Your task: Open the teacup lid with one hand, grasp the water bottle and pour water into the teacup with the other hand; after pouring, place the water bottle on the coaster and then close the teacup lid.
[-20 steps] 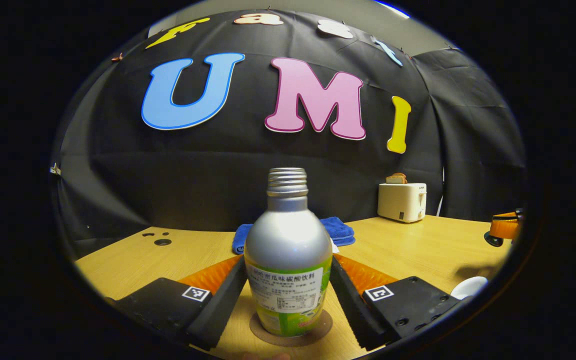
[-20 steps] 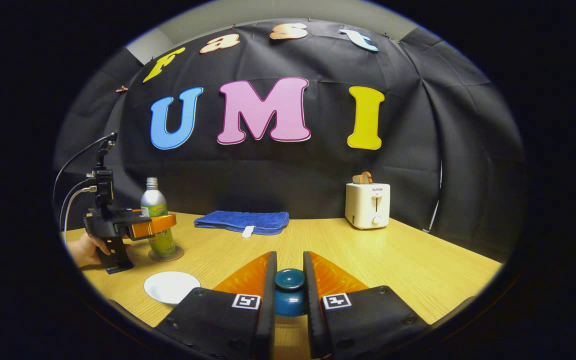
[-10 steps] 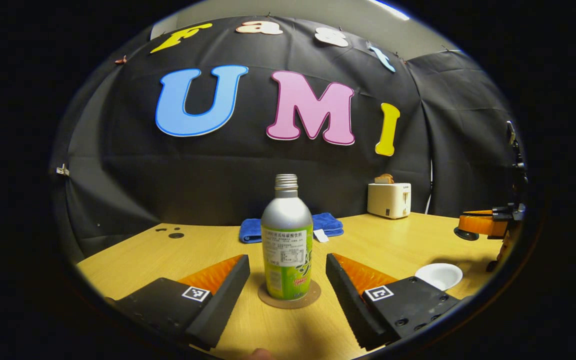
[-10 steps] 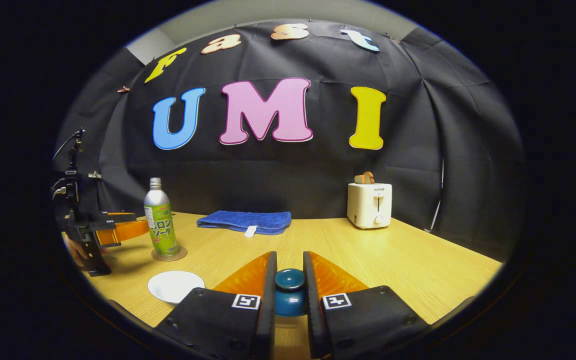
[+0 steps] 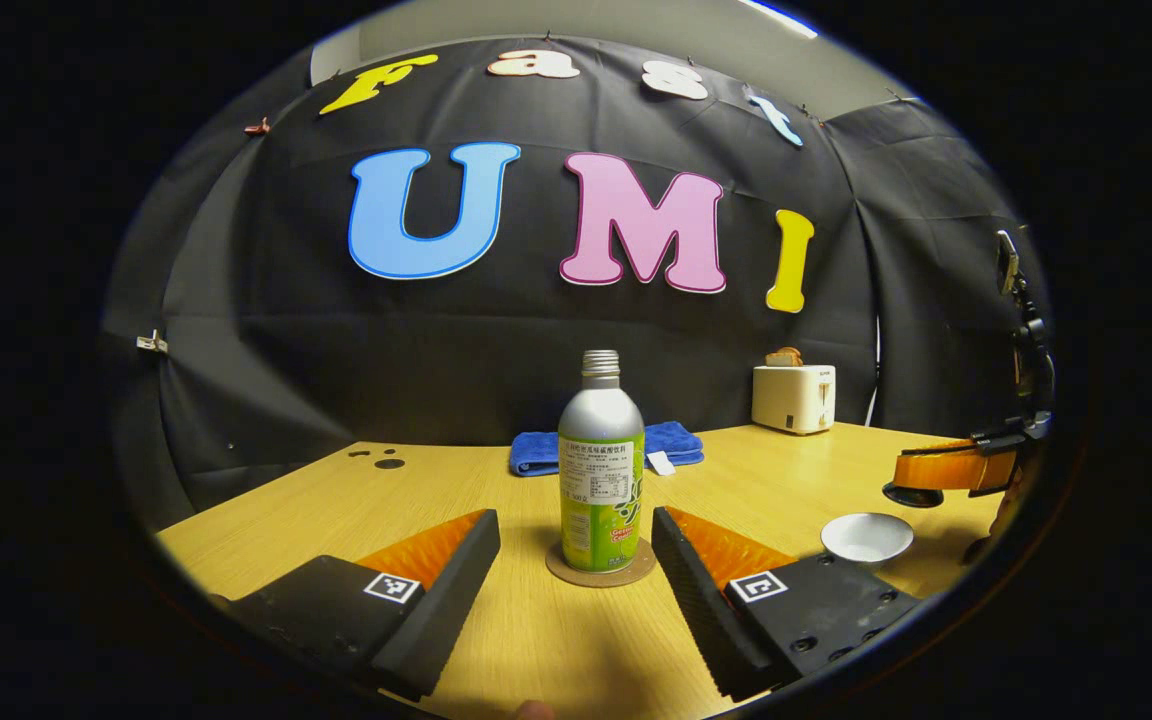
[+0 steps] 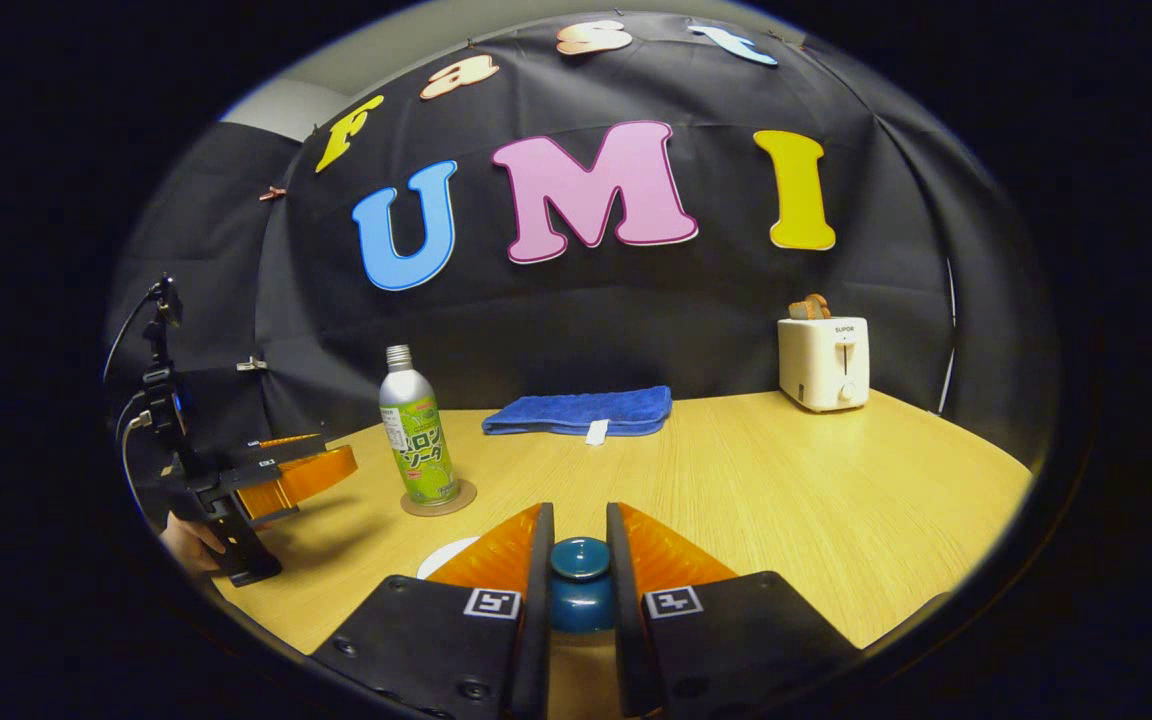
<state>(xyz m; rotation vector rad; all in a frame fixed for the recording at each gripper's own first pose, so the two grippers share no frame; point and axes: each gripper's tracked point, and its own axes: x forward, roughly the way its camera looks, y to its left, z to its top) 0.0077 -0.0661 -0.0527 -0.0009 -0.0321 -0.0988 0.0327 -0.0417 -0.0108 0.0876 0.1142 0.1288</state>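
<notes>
The silver and green water bottle (image 5: 601, 460) stands upright on the round brown coaster (image 5: 601, 572). My left gripper (image 5: 574, 522) is open, drawn back from the bottle, its fingers apart from it on both sides. The white teacup (image 5: 866, 537) sits uncovered to the right. My right gripper (image 6: 579, 520) is shut on the dark blue lid's knob (image 6: 579, 590) and holds it above the table. In the right gripper view the bottle (image 6: 418, 440), the coaster (image 6: 438, 497) and the left gripper (image 6: 321, 462) lie to the left. The teacup (image 6: 446, 555) peeks out beside my left finger.
A white toaster (image 5: 793, 397) with bread stands at the back right of the wooden table (image 6: 786, 500). A folded blue towel (image 6: 581, 410) lies at the back by the black wall. A hand (image 6: 191, 540) holds the left gripper's handle.
My left gripper let go of the bottle on the coaster and pulled back from it. My right gripper, still holding the lid, swung left toward the teacup.
</notes>
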